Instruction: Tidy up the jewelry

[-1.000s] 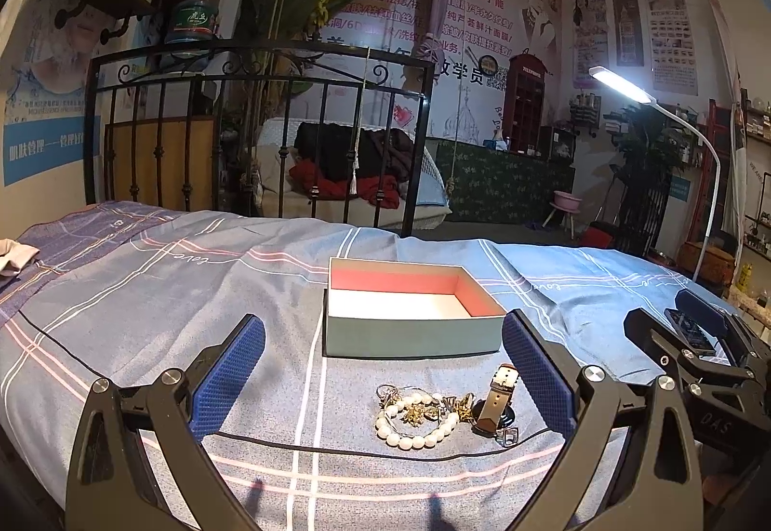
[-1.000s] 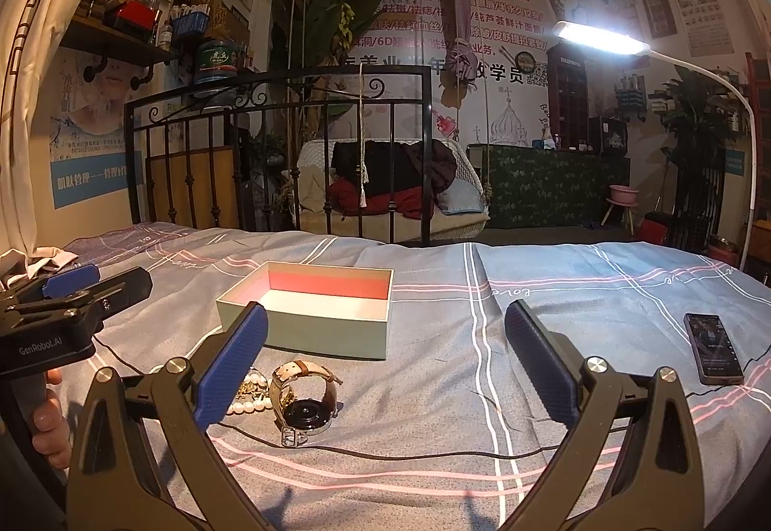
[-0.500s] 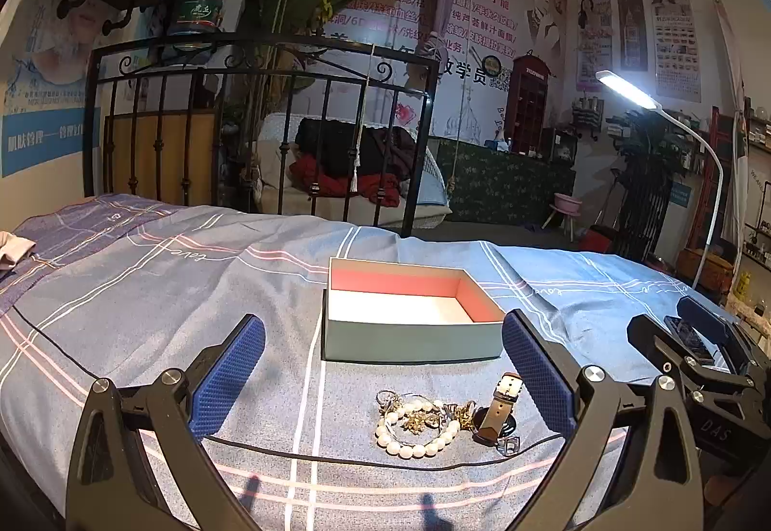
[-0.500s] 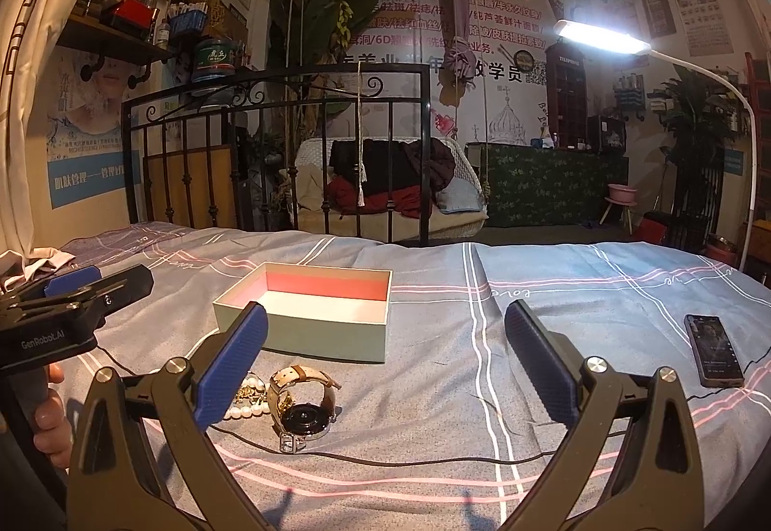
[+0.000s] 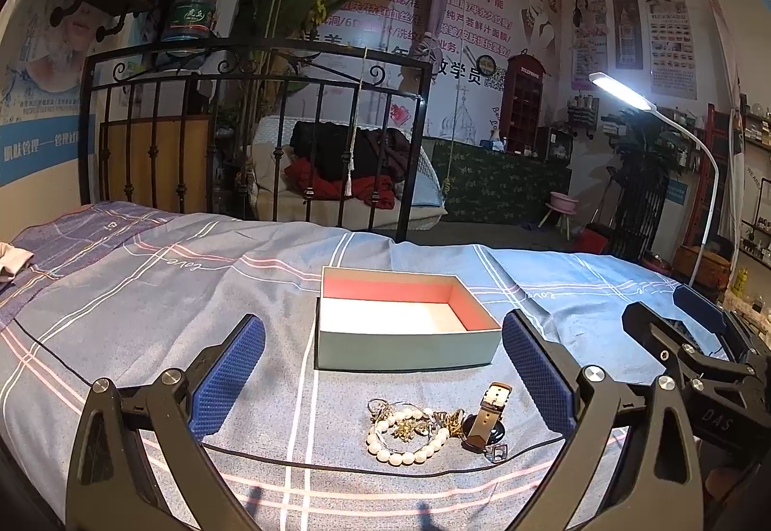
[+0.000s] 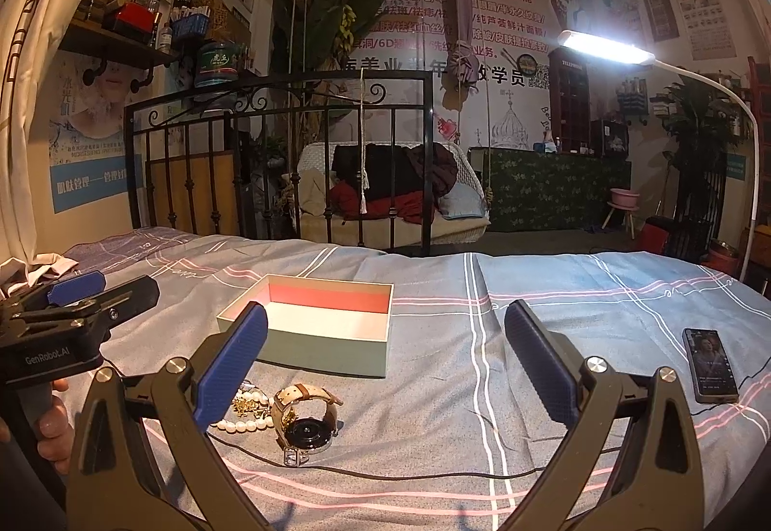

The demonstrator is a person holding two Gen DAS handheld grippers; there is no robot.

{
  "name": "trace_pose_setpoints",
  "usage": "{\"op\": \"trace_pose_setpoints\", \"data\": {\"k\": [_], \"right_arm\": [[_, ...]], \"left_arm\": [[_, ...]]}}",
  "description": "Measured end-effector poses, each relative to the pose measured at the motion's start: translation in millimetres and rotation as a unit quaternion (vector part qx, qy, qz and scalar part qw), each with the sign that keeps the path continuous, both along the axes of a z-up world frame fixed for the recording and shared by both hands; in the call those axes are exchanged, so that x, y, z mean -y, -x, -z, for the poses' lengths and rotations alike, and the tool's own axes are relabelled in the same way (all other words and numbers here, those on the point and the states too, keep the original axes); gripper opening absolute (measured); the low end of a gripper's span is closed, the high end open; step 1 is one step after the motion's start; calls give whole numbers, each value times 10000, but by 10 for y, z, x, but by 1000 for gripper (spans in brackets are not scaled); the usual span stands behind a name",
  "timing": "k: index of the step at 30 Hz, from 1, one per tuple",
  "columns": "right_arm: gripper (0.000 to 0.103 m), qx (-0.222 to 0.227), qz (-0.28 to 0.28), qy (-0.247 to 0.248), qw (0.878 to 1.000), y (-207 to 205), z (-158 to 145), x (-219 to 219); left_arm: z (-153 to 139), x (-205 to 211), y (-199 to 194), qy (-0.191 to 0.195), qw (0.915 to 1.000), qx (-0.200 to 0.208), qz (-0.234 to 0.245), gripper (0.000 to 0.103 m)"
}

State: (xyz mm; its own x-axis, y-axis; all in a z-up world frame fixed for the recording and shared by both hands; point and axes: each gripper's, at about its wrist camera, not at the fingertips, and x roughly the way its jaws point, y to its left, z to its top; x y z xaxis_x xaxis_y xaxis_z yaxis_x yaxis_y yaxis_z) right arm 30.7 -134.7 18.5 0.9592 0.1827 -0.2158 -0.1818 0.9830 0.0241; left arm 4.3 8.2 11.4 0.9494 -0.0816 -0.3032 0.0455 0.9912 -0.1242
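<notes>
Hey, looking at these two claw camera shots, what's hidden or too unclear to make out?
- Right wrist view: part of the pearl bracelet and gold pieces hide behind the right claw finger.
- Left wrist view: the watch face is hidden behind its strap.
- Both views: the tangled gold pieces are too small to tell apart.
- Right wrist view: the box floor's near strip hides behind its front wall.

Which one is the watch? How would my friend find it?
Find the open box on the bed. In front of it lies a jewelry pile. The watch is on the right of the white pearl bracelet: tan strap, round black face.
</notes>
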Motion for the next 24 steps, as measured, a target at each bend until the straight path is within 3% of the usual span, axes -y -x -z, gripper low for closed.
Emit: {"op": "trace_pose_setpoints", "data": {"k": [6,10,14,20,24], "right_arm": [[97,-115,-177,-28,9998,-64,-75,6],[97,-956,-360,184,9946,-307,91,-50],[97,-1467,-482,234,9877,-470,320,-29],[96,-1895,-554,400,9795,-670,577,2],[96,-2060,-561,314,9764,-758,670,40]], "left_arm": [[-11,-4,-44,-59,9998,-144,89,96],[180,29,-236,-357,9931,-1053,372,96],[424,8,-371,-500,9828,-1695,530,96],[633,-29,-646,-471,9716,-2252,553,94],[683,-32,-777,-541,9676,-2410,513,94]]}}
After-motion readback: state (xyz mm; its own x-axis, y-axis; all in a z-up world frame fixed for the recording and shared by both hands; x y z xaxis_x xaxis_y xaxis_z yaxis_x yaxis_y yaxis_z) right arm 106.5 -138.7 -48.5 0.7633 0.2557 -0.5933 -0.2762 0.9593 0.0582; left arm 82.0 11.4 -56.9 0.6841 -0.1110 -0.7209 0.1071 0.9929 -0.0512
